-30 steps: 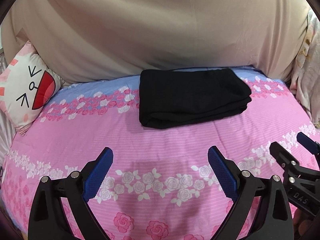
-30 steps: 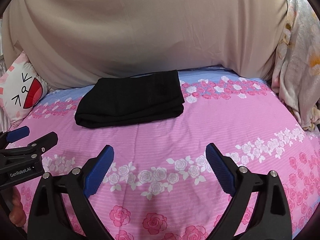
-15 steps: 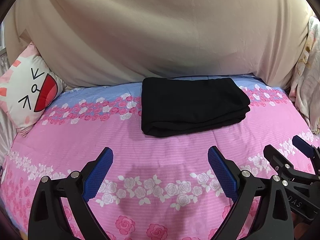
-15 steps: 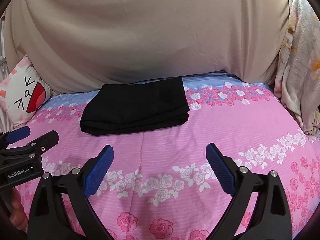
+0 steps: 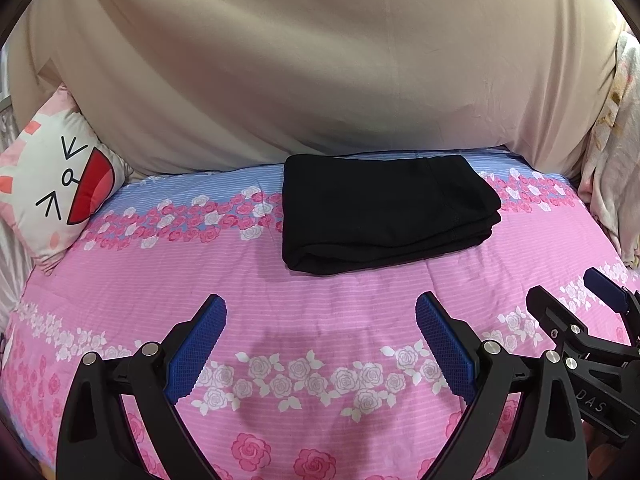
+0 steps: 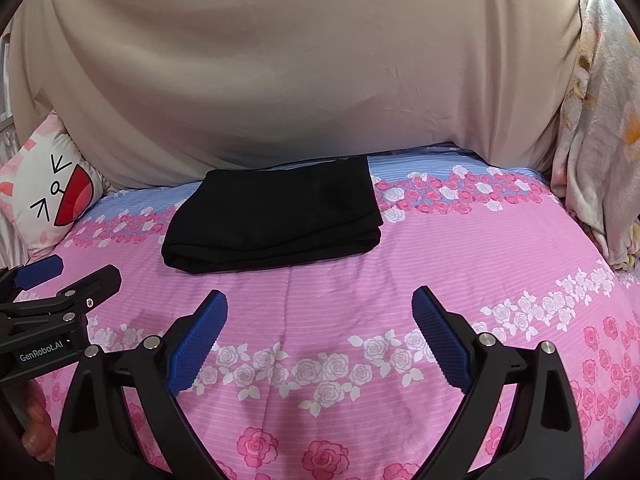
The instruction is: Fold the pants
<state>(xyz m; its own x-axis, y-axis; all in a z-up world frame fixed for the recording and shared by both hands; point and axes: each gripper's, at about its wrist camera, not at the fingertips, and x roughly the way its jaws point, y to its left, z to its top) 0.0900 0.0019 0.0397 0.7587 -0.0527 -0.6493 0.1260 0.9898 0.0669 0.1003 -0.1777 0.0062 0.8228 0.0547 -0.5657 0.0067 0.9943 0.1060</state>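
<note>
Black pants (image 5: 384,212) (image 6: 276,220) lie folded into a flat rectangular stack on the pink flowered bedspread (image 5: 320,292), near the far edge by the beige cloth. My left gripper (image 5: 320,312) hovers open over the bedspread, well short of the pants, with nothing between its blue pads. My right gripper (image 6: 320,304) is likewise open and empty, nearer to me than the stack. Each gripper shows in the other's view: the right one (image 5: 576,296) at the lower right, the left one (image 6: 68,272) at the lower left.
A large beige cloth (image 5: 320,60) rises behind the bed. A white cat-face cushion (image 5: 60,188) leans at the far left. A pale flowered blanket (image 6: 600,128) hangs at the right. Part of a hand (image 6: 38,428) holds the left gripper's handle.
Both grippers have drawn back and tilted up a little, so the pants sit lower in both views. Both stay open and empty. The pants have not moved.
</note>
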